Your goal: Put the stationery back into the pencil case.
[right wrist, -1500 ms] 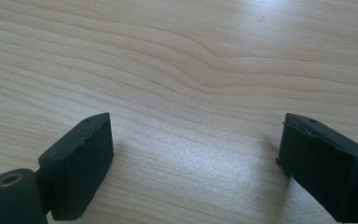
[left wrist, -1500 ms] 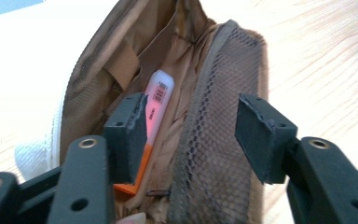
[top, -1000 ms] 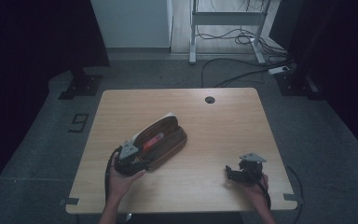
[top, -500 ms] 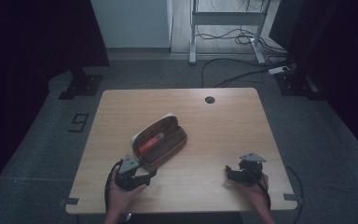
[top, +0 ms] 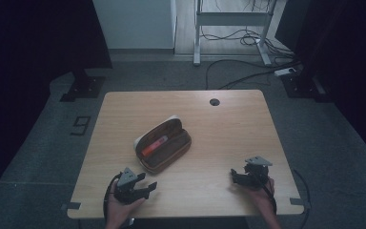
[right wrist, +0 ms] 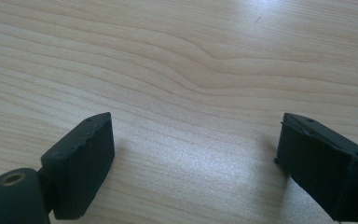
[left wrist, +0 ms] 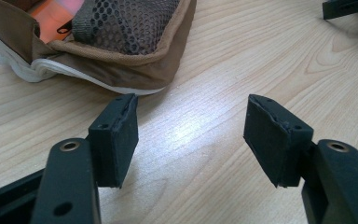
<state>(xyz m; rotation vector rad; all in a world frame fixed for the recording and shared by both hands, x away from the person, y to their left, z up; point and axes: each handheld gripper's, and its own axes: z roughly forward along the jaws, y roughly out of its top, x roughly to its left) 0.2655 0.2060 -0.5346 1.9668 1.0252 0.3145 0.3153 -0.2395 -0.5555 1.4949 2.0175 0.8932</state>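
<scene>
Well, the brown pencil case (top: 163,143) lies unzipped and gaping mid-surface (top: 228,129), an orange marker (top: 154,145) resting inside it. Up close, the left tongs' (left wrist: 191,135) view adds the case's black mesh pocket (left wrist: 121,21) and white edge, with nothing between its parted jaws; the right tongs (right wrist: 196,158) also gape empty over bare wood

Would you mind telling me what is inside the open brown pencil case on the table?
Inside the pencil case lies one orange-red pen or marker. A black mesh pocket lines one side. Whatever sits beneath the mesh or under the marker is covered and cannot be made out.
</scene>
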